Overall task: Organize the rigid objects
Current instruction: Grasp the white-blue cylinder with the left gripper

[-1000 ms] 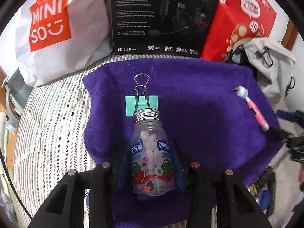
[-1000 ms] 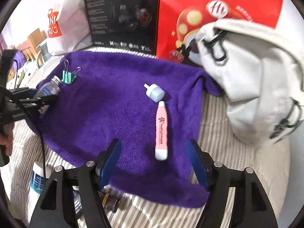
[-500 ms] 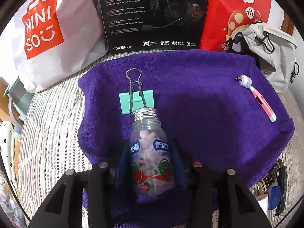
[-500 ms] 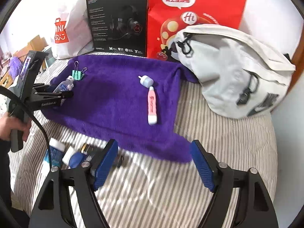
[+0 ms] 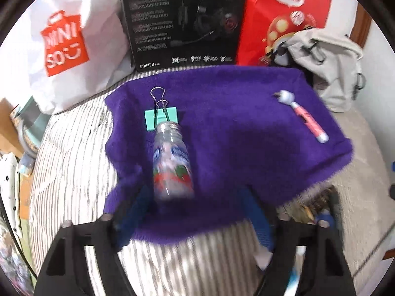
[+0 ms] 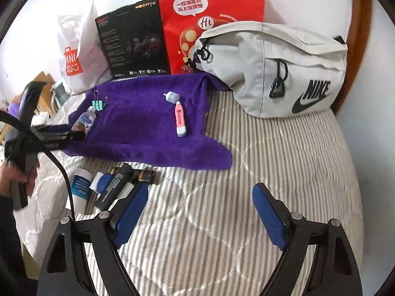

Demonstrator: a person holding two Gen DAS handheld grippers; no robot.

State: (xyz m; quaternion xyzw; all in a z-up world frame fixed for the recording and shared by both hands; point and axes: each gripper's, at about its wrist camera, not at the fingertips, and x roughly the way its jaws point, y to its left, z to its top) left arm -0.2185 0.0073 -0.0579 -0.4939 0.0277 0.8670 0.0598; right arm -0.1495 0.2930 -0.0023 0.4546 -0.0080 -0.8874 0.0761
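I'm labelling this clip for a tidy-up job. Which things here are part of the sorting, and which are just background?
Part of the job:
- candy bottle
- green binder clip
- pink pen-shaped tool
- purple towel
- unsorted pile of small items
- left gripper, right gripper

Just lying about:
- Miniso bag
- headset box
- red bag
- grey Nike bag

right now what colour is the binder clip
Mint green binder clip, clearest in the left wrist view.

Right gripper [image 6: 197, 212] hovering agape over striped bedding [image 6: 271, 160]; pink-and-white pen-shaped tube [image 6: 180, 119] lying on purple fleece towel [image 6: 138, 128], white cap [image 6: 172, 97] just beside.
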